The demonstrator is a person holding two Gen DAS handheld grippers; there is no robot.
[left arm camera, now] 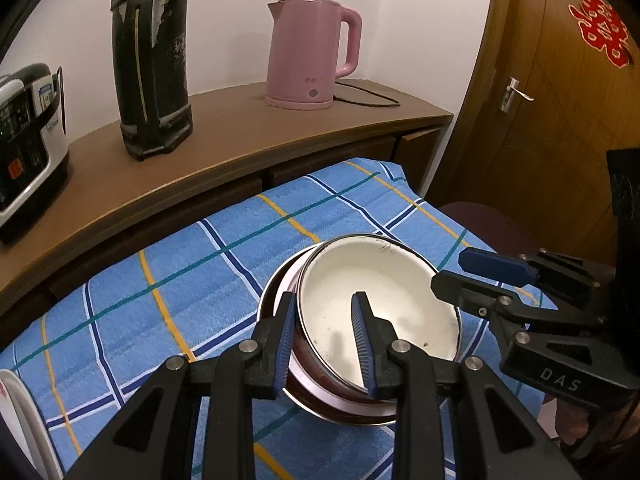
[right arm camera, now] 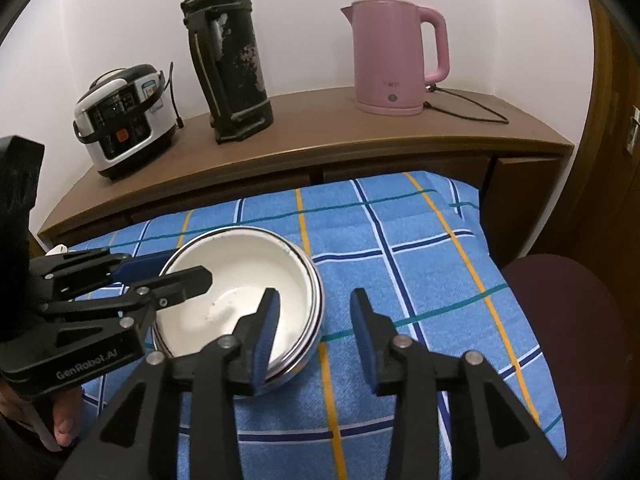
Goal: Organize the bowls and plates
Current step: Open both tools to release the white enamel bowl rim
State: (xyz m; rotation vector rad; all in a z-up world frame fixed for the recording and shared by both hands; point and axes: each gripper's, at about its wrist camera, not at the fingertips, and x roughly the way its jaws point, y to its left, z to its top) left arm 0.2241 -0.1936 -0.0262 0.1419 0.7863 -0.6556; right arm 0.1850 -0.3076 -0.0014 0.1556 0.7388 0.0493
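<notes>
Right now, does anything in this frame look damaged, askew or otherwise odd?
Two things. The white bowl sits tilted and off-centre in the bowl beneath, not nested flat, with dark chips along its far rim. On the counter, the black flask has its coating flaking off in patches.

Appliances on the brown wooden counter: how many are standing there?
3. The rice cooker stands at the left end, the worn black thermos in the middle, and the pink kettle at the right end. More could be hidden past the left edge of the view.
</notes>
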